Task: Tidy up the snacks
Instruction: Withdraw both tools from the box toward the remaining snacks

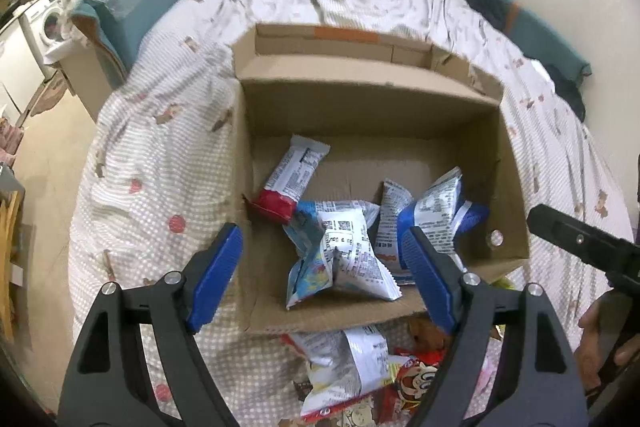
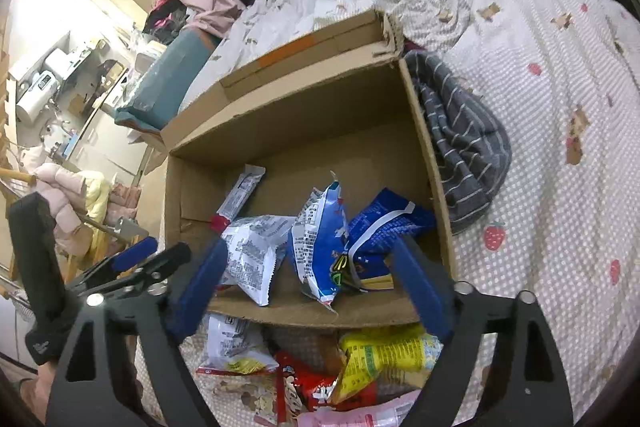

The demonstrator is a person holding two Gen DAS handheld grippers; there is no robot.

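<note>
Both my tongs, left gripper [image 1: 324, 275] & right gripper [image 2: 312, 283], gape empty over the box [image 1: 360, 319]; loose snack pile [image 2: 320, 375] just outside its near wall could slide off the bed.

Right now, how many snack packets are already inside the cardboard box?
4 visible: a red-ended bar at the back left, a white-and-blue packet in front, and two blue bags on the right. More may hide underneath.
</note>
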